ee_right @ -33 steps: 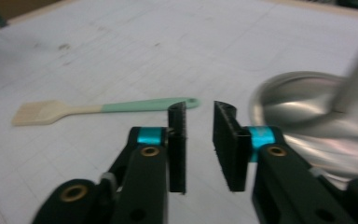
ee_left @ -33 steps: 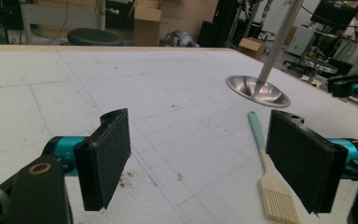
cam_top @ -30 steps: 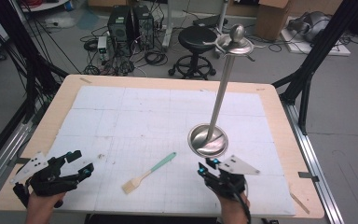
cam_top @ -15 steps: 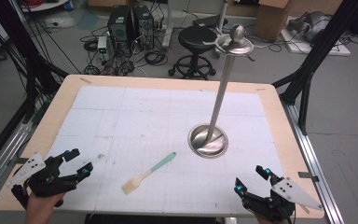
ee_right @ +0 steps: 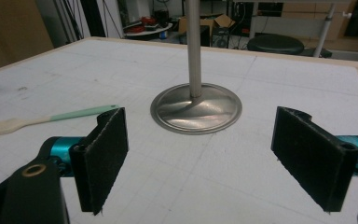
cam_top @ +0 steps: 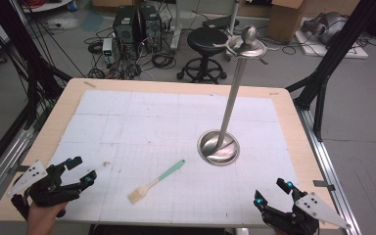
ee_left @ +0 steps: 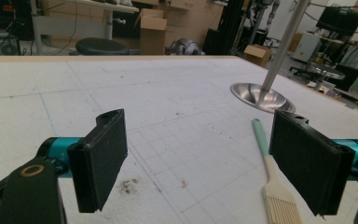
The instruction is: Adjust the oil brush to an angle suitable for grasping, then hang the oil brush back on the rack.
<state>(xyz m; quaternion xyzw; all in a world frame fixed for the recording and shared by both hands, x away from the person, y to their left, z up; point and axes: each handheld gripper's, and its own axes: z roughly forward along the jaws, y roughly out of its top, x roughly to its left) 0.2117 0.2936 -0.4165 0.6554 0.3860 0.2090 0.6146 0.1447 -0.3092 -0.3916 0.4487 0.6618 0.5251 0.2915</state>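
Observation:
A pastry brush (cam_top: 156,181) with a mint-green handle and pale bristles lies flat near the table's front middle. A tall steel stand (cam_top: 219,146) with a round base and hooked top rises right of centre. My left gripper (cam_top: 81,171) rests open at the front left corner, held by a hand, with nothing between its pads. In the left gripper view the brush (ee_left: 269,179) lies by the far pad (ee_left: 307,165). My right gripper (cam_top: 272,194) is open at the front right edge. The right gripper view has the stand's base (ee_right: 196,108) ahead and the brush (ee_right: 46,119) to the left.
A white gridded mat (cam_top: 127,127) covers most of the wooden table (cam_top: 284,105). Behind the far edge stand a black stool (cam_top: 206,41), computer cases (cam_top: 132,24) and cables on the floor. Black frame posts (cam_top: 328,58) flank the table.
My right gripper has drawn back from beside the stand's base to the front right edge of the table. The left gripper, brush and stand have stayed put.

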